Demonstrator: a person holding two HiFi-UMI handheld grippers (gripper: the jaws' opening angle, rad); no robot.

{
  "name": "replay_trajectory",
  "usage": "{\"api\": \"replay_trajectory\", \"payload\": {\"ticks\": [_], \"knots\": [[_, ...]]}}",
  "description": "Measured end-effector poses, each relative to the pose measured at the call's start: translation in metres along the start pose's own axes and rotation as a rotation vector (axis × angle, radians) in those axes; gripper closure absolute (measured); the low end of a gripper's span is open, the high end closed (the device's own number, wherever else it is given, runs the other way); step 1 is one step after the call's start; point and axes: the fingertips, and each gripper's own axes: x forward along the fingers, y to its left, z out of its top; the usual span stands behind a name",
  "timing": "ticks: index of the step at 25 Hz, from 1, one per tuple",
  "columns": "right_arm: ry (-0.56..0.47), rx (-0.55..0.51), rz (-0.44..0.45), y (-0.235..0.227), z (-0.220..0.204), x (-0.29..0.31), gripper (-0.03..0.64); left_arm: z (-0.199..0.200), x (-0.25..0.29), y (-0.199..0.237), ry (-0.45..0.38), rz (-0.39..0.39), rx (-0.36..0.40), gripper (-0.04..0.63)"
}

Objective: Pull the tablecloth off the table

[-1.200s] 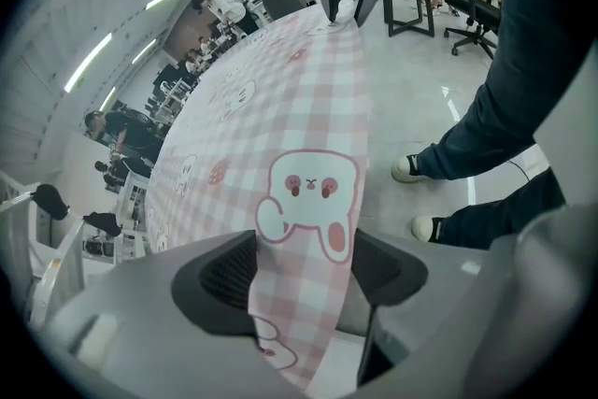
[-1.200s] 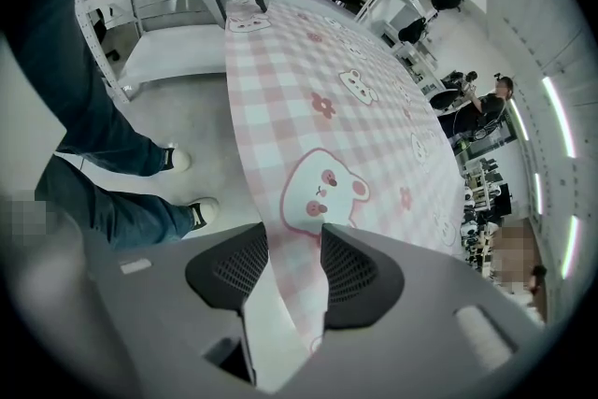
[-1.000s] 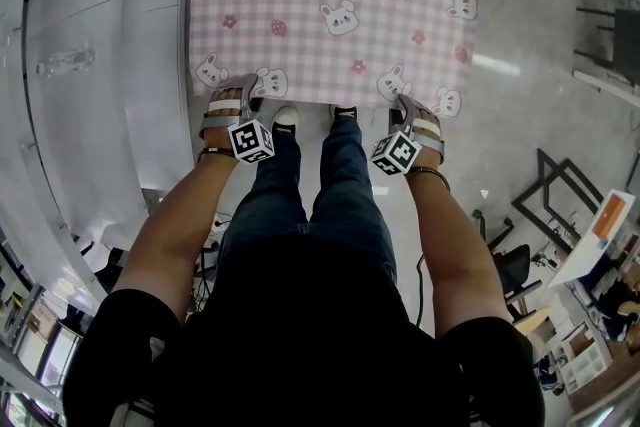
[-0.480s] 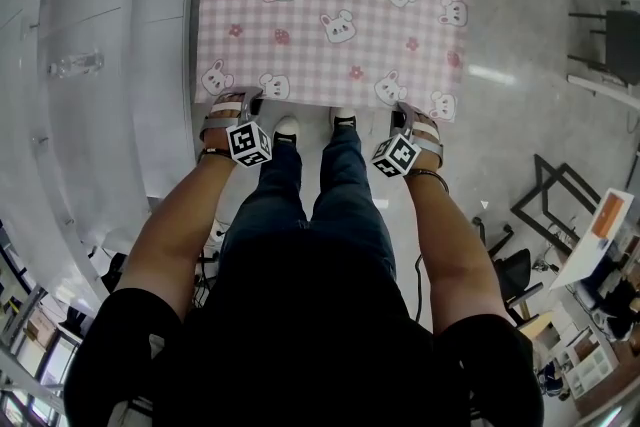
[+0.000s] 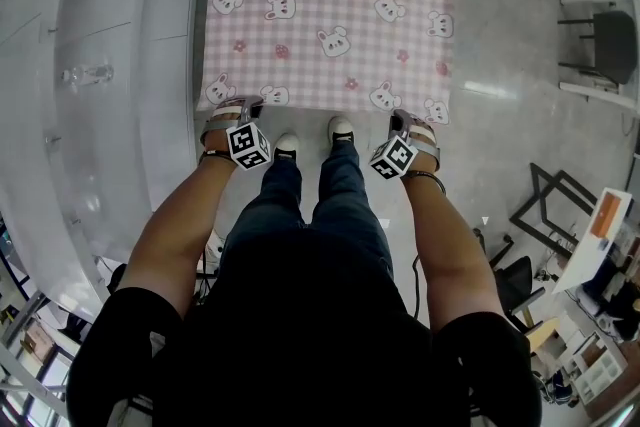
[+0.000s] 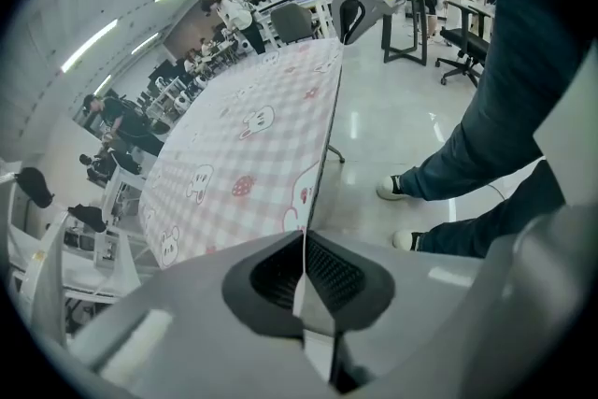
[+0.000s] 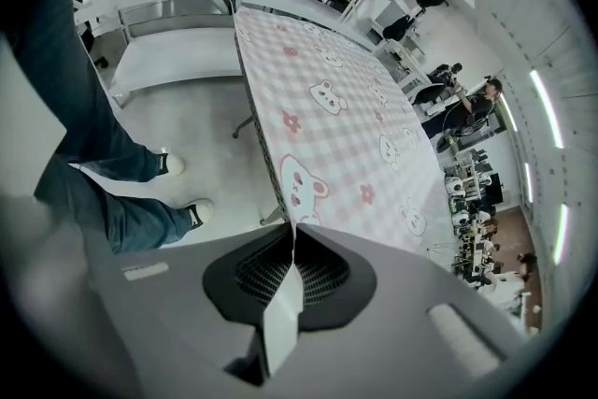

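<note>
- Both grippers had the cloth by its near edge. Your left gripper (image 5: 233,105) was clamped on the hem at the left corner. Its own view showed no gap between the jaws, only a thin line of fabric rising out of them.
- Your right gripper (image 5: 413,121) had just been closing, and its jaws stood pressed together on the hem at the right corner with the fabric pinched between them.
- You took one corner in each gripper, most likely so the pull would spread evenly. The hem ran straight and taut from one gripper to the other, which should let the cloth slide without bunching or skewing.
- You held both grippers pointing steeply down from your side of the table, so each pair of jaws bit across the hem rather than along it — a firmer hold on thin fabric, I'd judge.
- The cloth (image 5: 330,15) lay spread flat over the table and covered the top entirely. Judging by that, none of it had come off yet.
- Its long axis appeared to run straight away from you, up the head view. The short near edge lay crosswise between the grippers, facing your feet.
- A pull straight back towards you — along that long axis — looked like the natural next move.
</note>
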Motion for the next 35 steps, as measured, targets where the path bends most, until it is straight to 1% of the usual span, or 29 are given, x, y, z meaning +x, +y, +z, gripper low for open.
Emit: {"api": "replay_trajectory", "payload": {"ticks": [7, 17, 22, 25, 29, 35], "knots": [[0.037, -0.007, 0.011, -0.012, -0.004, -0.013, 0.585, 0.009, -0.019, 0.013, -0.005, -0.01, -0.024, 0.594], [0.053, 0.009, -0.011, -0.012, 0.009, -0.038, 0.584, 0.003, -0.044, 0.022, -0.034, -0.023, -0.002, 0.594], [0.072, 0.044, -0.014, -0.01, 0.007, -0.055, 0.584, 0.004, -0.062, 0.016, -0.061, -0.057, 0.017, 0.594], [0.076, 0.063, -0.023, -0.013, 0.01, -0.071, 0.584, 0.006, -0.078, 0.02, -0.077, -0.068, 0.021, 0.594], [0.095, 0.091, -0.03, 0.001, 0.021, -0.082, 0.584, -0.01, -0.087, 0.017, -0.086, -0.092, 0.003, 0.594], [0.118, 0.118, -0.037, 0.021, 0.024, -0.101, 0.584, -0.021, -0.104, 0.005, -0.096, -0.105, 0.018, 0.594]]}}
